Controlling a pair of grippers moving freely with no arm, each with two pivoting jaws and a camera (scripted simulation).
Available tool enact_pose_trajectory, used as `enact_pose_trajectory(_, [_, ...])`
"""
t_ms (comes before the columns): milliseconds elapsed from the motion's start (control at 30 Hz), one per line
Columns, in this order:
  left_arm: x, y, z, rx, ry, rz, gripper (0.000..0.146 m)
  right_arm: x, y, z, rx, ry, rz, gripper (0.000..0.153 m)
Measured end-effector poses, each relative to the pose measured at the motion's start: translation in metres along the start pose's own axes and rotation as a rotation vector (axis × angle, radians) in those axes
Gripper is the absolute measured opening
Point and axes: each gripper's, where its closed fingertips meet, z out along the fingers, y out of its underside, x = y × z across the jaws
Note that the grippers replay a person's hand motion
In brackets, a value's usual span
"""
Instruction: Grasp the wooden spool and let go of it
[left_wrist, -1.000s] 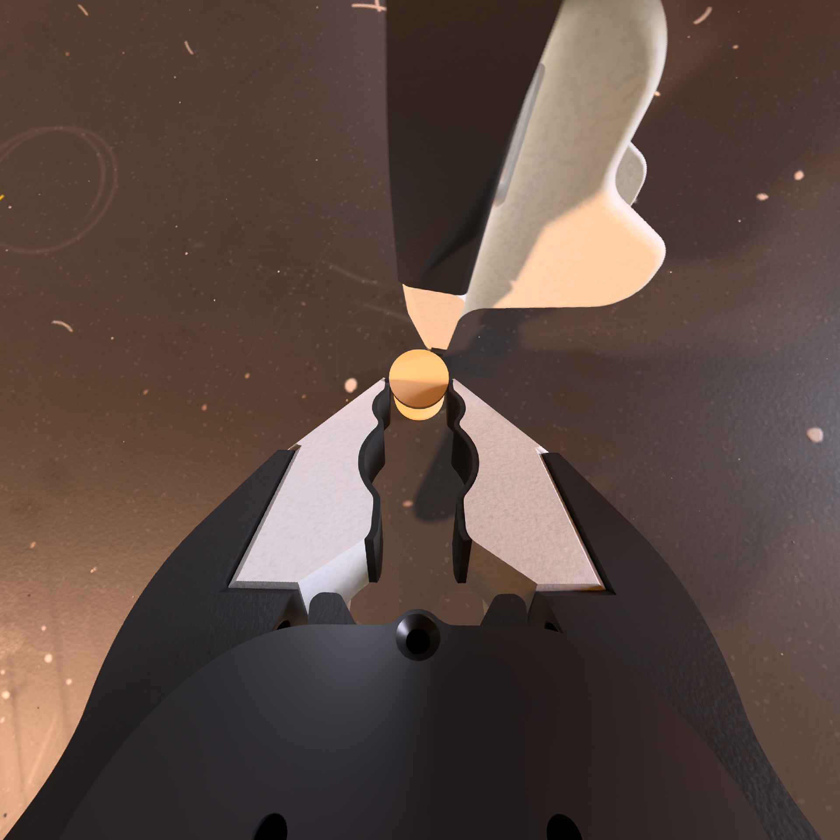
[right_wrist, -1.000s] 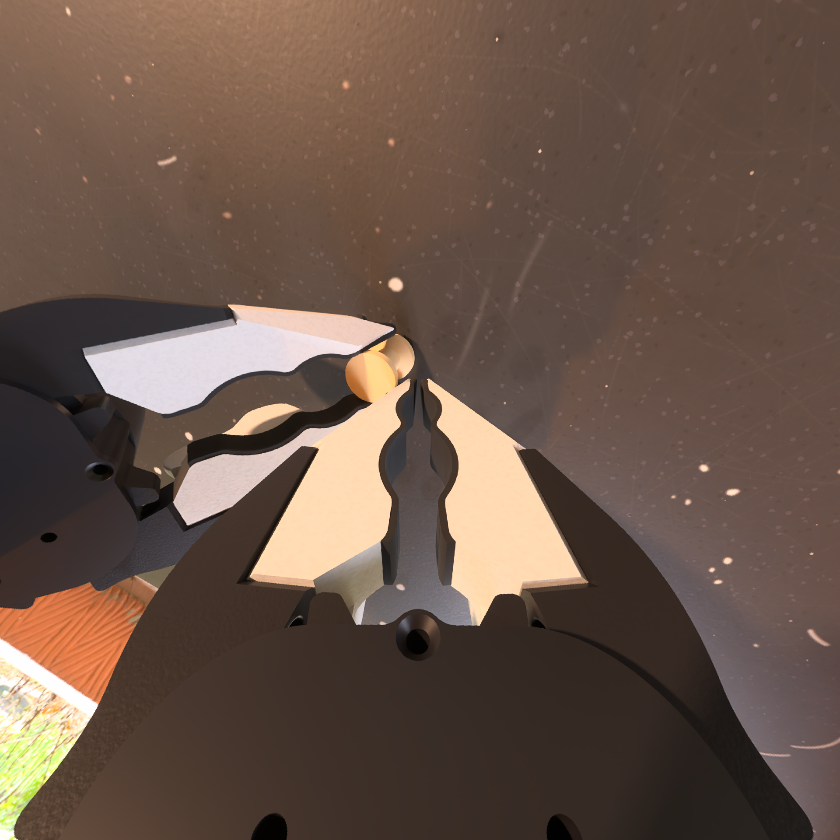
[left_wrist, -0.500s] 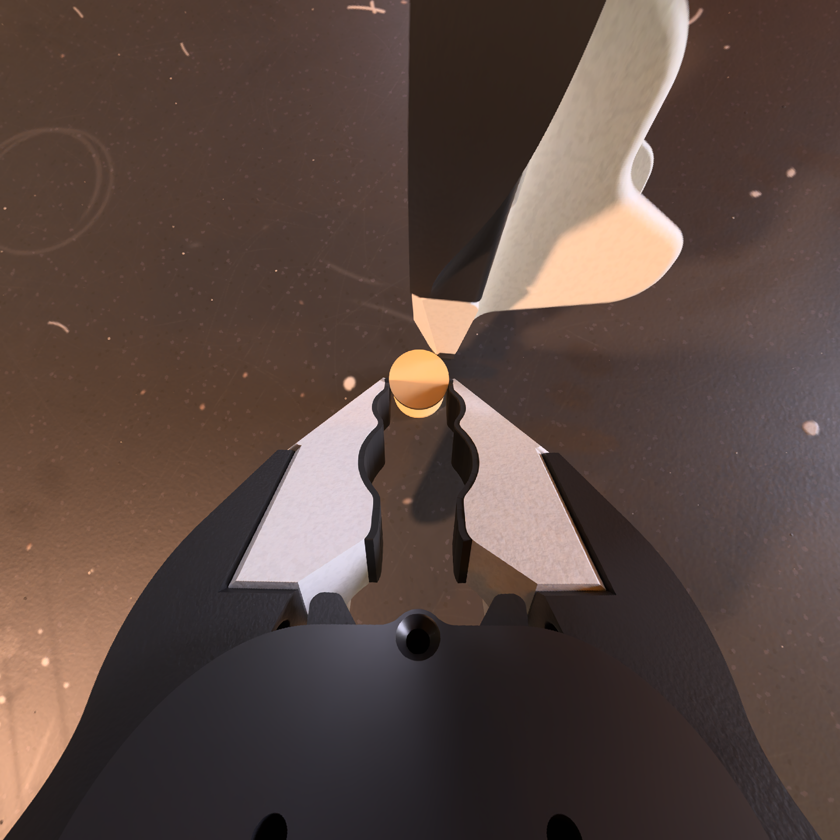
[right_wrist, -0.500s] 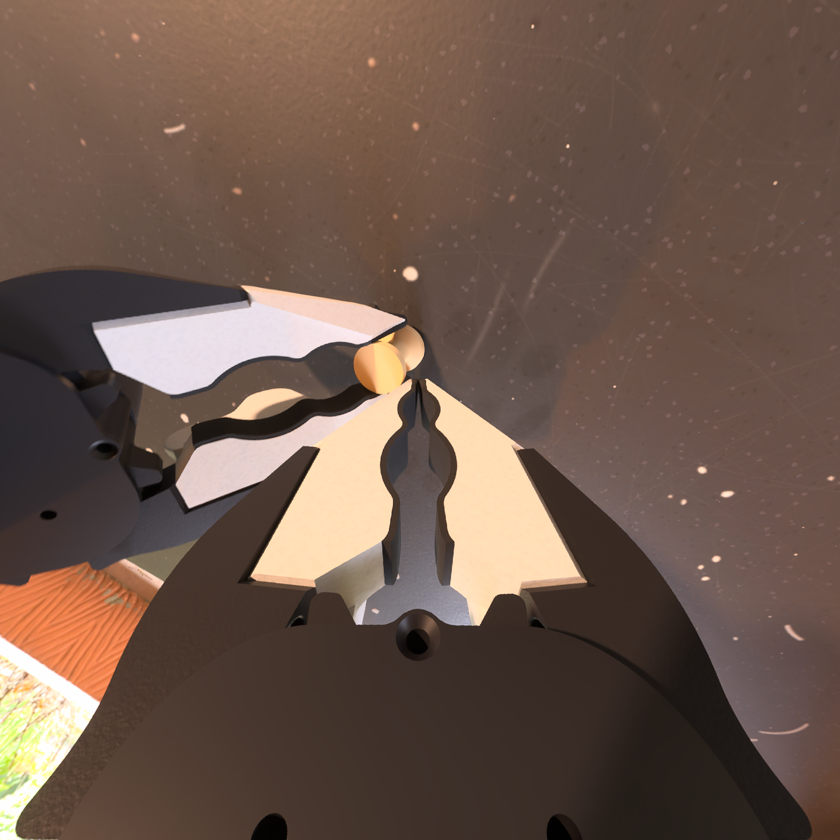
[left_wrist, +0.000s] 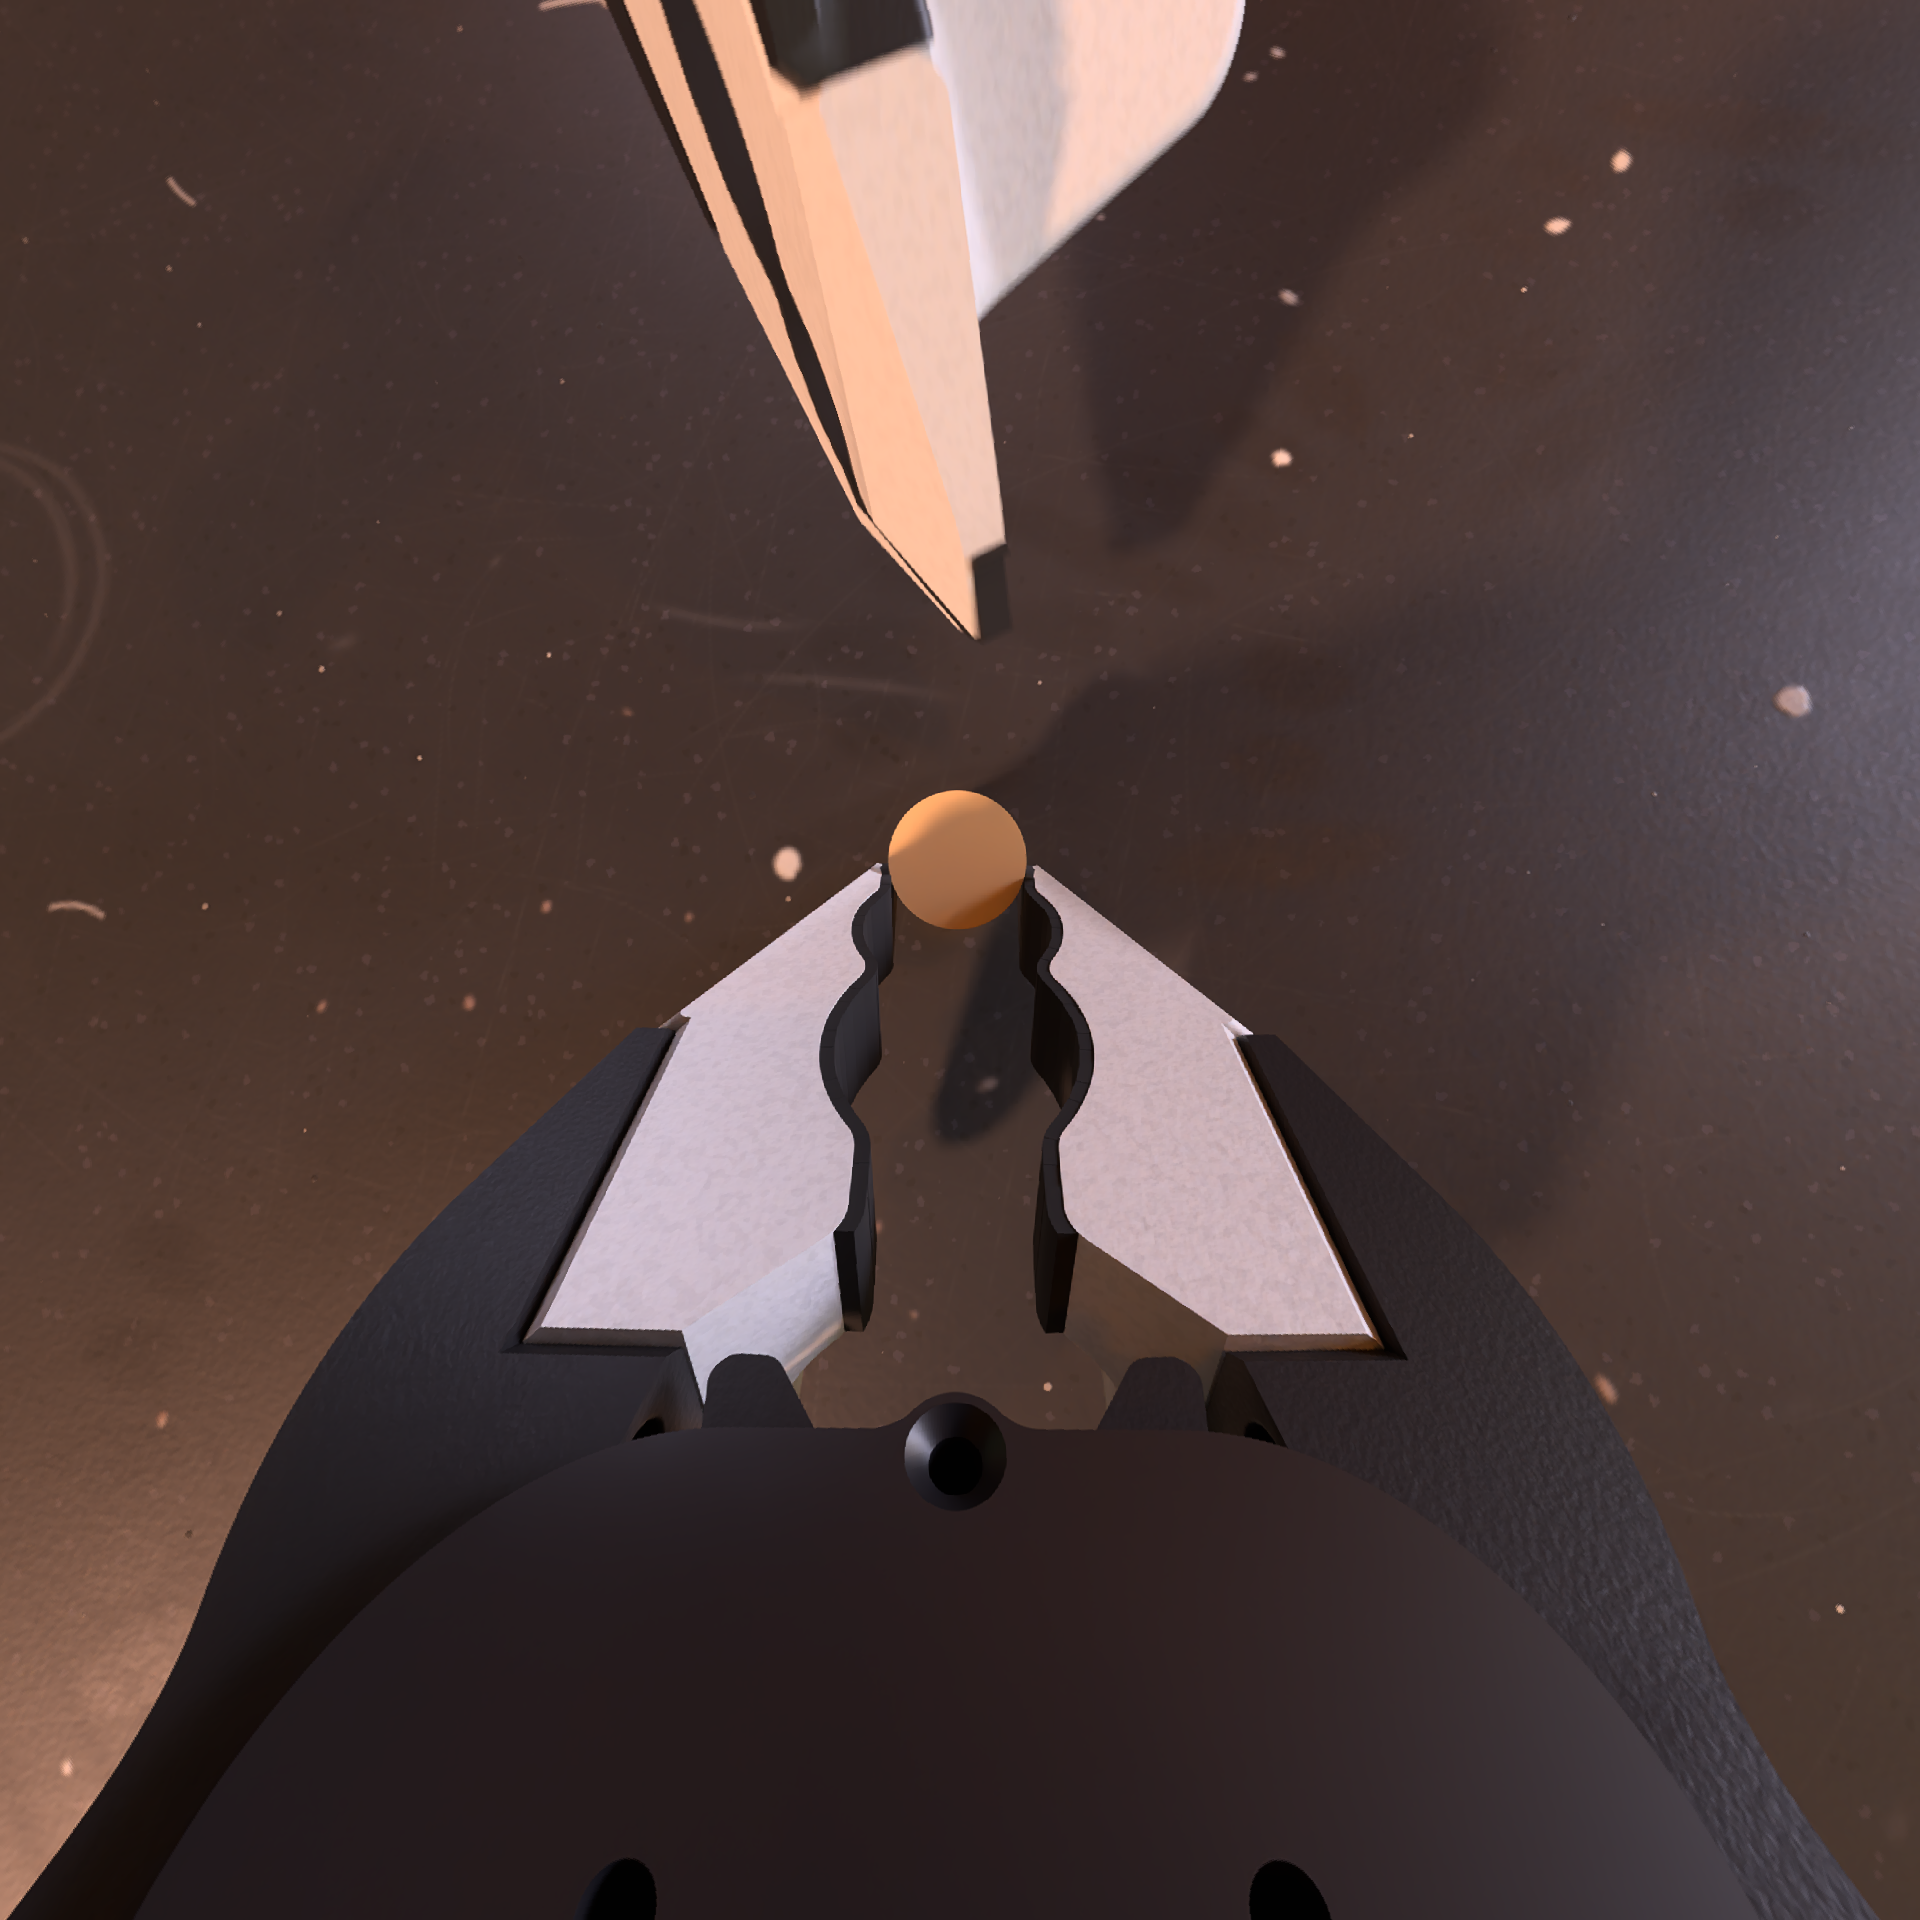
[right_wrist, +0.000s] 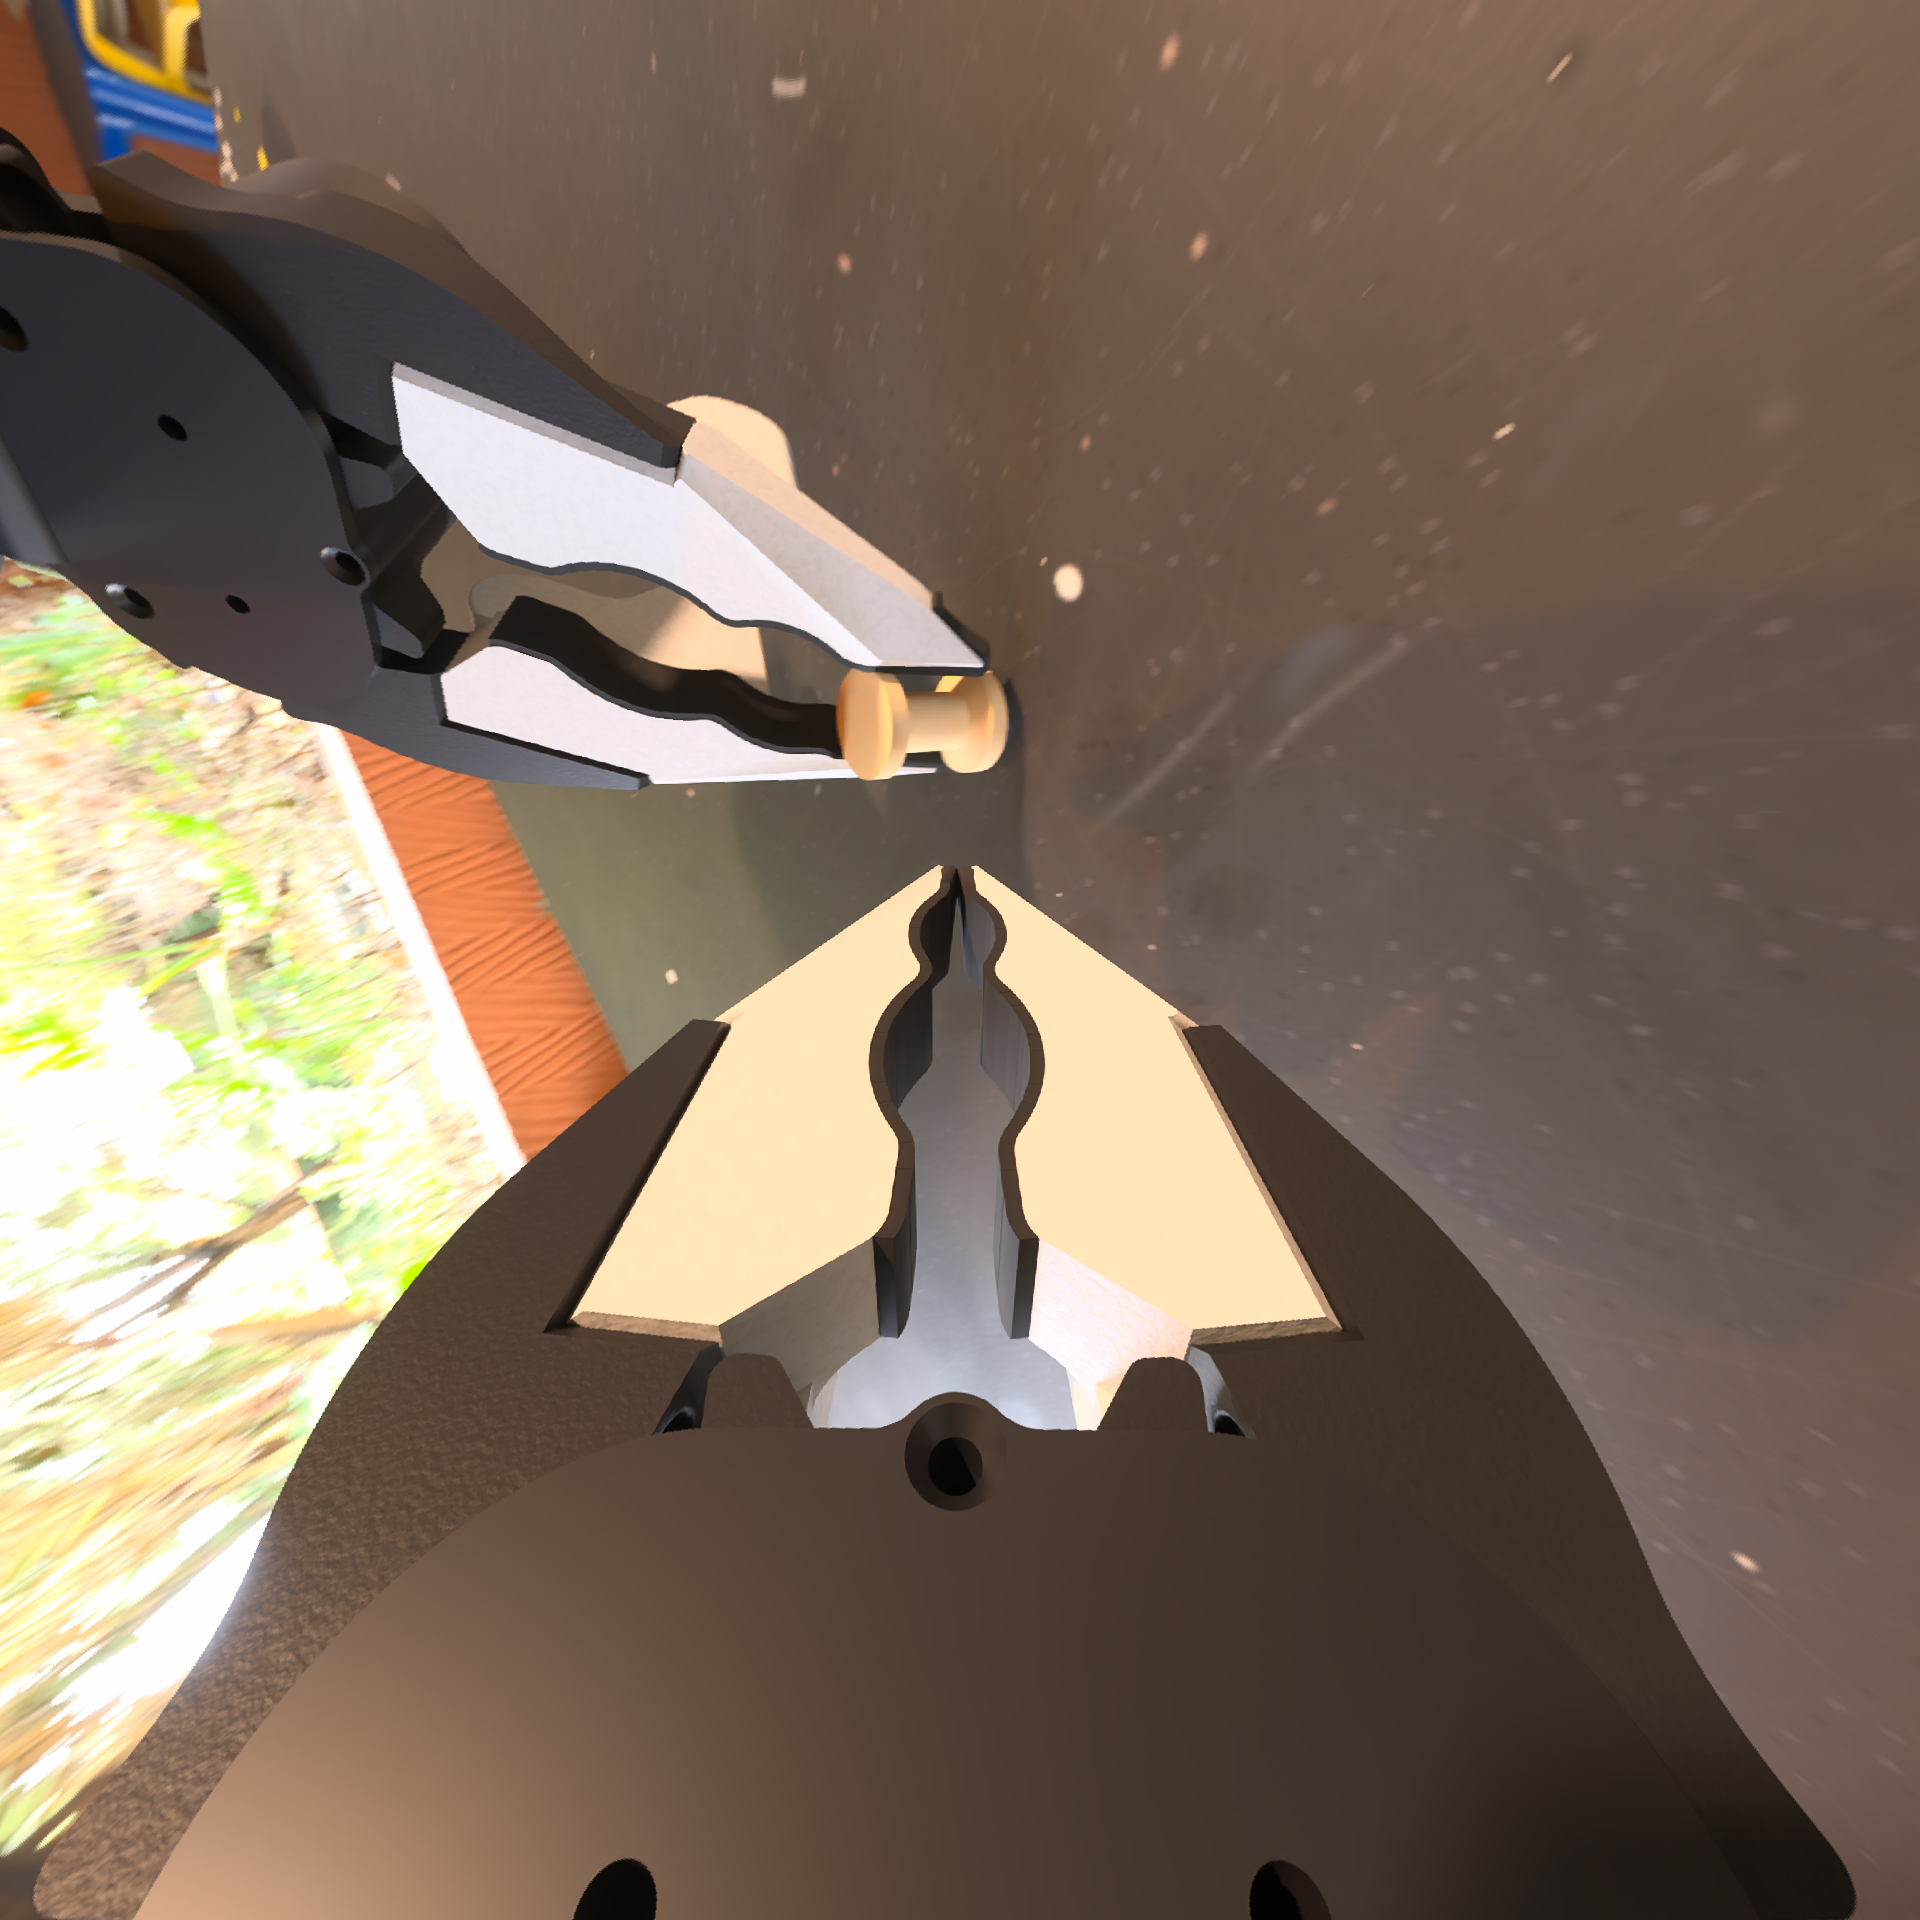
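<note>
The wooden spool (left_wrist: 957, 871) is small, light orange-brown, with two flanges and a thin waist. My left gripper (left_wrist: 957, 896) is shut on it at the fingertips, with the spool's round end facing the camera. In the right wrist view the spool (right_wrist: 920, 724) shows side-on, pinched across its waist by the left gripper (right_wrist: 932, 717), its far flange against the dark table. My right gripper (right_wrist: 957, 875) is shut and empty, its tips a short way below the spool. In the left wrist view the right gripper (left_wrist: 985, 608) hangs beyond the spool, apart from it.
The dark brown speckled table (left_wrist: 364, 623) fills most of both views. In the right wrist view the table's edge (right_wrist: 540, 997) runs at the left, with an orange-red strip (right_wrist: 468, 862) and bright greenery (right_wrist: 156, 1039) beyond it. A blue and yellow object (right_wrist: 145, 73) shows at the top left.
My right gripper has drawn back from the spool and turned, still shut; a clear gap now shows between its tips and the spool. My left gripper keeps its hold on the spool.
</note>
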Motion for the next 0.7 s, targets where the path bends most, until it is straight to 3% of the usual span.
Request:
enact_pose_trajectory(167, [-0.004, 0.003, -0.002, -0.008, -0.008, -0.015, 0.023, 0.008, -0.008, -0.018, 0.281, 0.254, -0.169, 0.0])
enact_pose_trajectory(267, [-0.008, 0.004, -0.003, -0.007, -0.011, -0.043, 0.023, 0.01, -0.001, -0.014, 0.443, 0.339, -0.138, 0.018])
enact_pose_trajectory(400, [-0.01, 0.005, -0.003, -0.011, -0.006, -0.08, 0.028, 0.027, 0.007, -0.007, 0.509, 0.572, -0.02, 0.029])
enact_pose_trajectory(600, [-0.01, -0.002, -0.01, 0.014, -0.015, -0.063, 0.038, 0.031, 0.006, 0.001, 0.435, 0.69, 0.009, 0.026])
enact_pose_trajectory(700, [-0.009, -0.006, -0.014, 0.041, -0.008, -0.059, 0.038, 0.031, 0.003, 0.004, 0.433, 0.678, 0.008, 0.015])
